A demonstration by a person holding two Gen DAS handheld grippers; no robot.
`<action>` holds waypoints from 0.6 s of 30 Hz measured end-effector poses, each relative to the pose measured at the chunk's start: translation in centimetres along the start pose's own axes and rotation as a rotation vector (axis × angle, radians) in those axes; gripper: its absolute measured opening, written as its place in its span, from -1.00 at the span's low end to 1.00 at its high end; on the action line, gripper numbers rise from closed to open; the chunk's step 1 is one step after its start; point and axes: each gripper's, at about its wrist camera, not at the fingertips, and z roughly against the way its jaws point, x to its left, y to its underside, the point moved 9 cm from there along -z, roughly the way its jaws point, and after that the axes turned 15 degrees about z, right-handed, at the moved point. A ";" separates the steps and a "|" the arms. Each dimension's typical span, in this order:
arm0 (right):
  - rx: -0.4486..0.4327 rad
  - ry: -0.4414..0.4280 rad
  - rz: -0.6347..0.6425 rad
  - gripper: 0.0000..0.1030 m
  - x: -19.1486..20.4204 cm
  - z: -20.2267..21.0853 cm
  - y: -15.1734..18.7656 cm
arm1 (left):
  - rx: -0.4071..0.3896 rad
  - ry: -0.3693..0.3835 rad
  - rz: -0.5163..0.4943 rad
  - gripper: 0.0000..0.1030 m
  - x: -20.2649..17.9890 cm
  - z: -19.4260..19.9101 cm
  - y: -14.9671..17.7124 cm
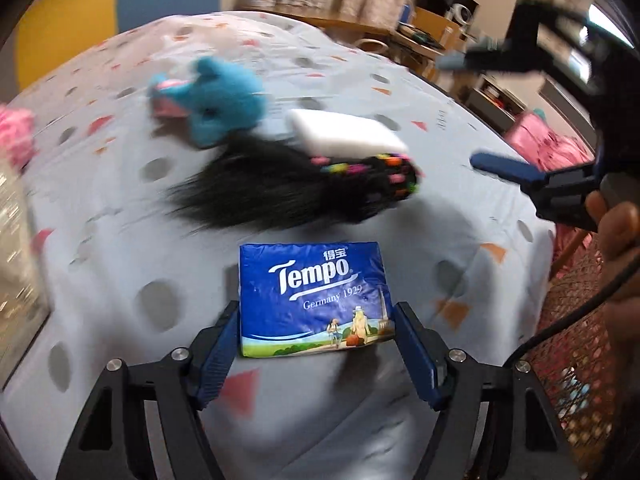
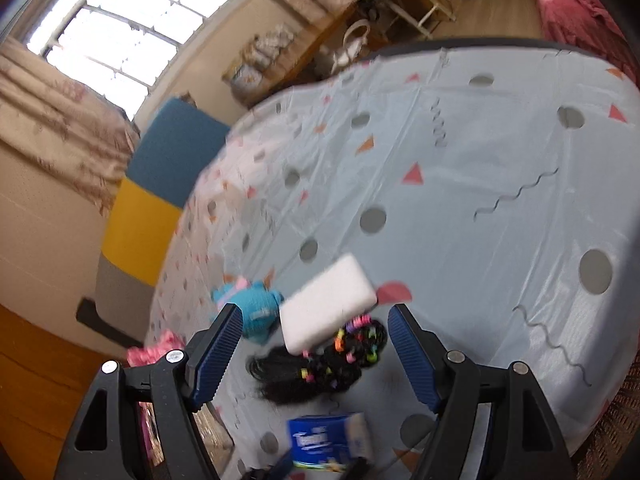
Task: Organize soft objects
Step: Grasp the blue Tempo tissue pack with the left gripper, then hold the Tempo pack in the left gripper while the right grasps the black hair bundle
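Note:
My left gripper [image 1: 316,320] is shut on a blue Tempo tissue pack [image 1: 312,296], its pads against the pack's two sides, above the pale patterned tablecloth [image 1: 120,200]. Beyond it lie a black furry item with coloured beads [image 1: 296,188], a white sponge block [image 1: 344,134] and a blue plush toy [image 1: 216,100]. My right gripper [image 2: 316,340] is open and empty, high above the sponge [image 2: 326,304] and the black item [image 2: 320,364]. It shows at the right in the left wrist view [image 1: 500,112]. The tissue pack [image 2: 328,444] lies low in the right wrist view.
A pink fluffy thing [image 1: 14,136] lies at the table's left edge, next to a clear container [image 1: 16,264]. A pink mesh basket [image 1: 576,352] stands at the right. A wooden desk [image 1: 360,20] and shelves are behind the table.

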 end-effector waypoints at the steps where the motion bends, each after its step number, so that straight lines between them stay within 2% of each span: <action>1: 0.037 0.006 0.016 0.49 0.1 -0.6 0.6 | -0.011 -0.013 0.021 0.45 1.1 0.4 0.1; 4: 0.165 0.034 0.105 0.49 1.3 -2.8 2.5 | -0.046 -0.045 0.081 0.45 3.9 1.3 0.1; 8: 0.234 0.086 0.271 0.49 3.2 -4.1 3.7 | -0.065 -0.064 0.109 0.45 6.2 2.1 0.4; 12: 0.284 0.134 0.568 0.49 6.4 -5.1 4.2 | -0.089 -0.059 0.122 0.45 7.2 2.9 0.9; 13: 0.301 0.139 0.676 0.49 7.4 -5.5 4.6 | -0.093 -0.057 0.127 0.45 7.4 3.0 1.0; 15: 0.364 0.146 0.839 0.49 8.3 -6.5 5.7 | -0.101 -0.057 0.135 0.45 7.5 3.1 1.2; 18: 0.440 0.200 0.923 0.47 7.3 -8.2 6.5 | -0.105 -0.051 0.147 0.45 7.7 3.3 1.2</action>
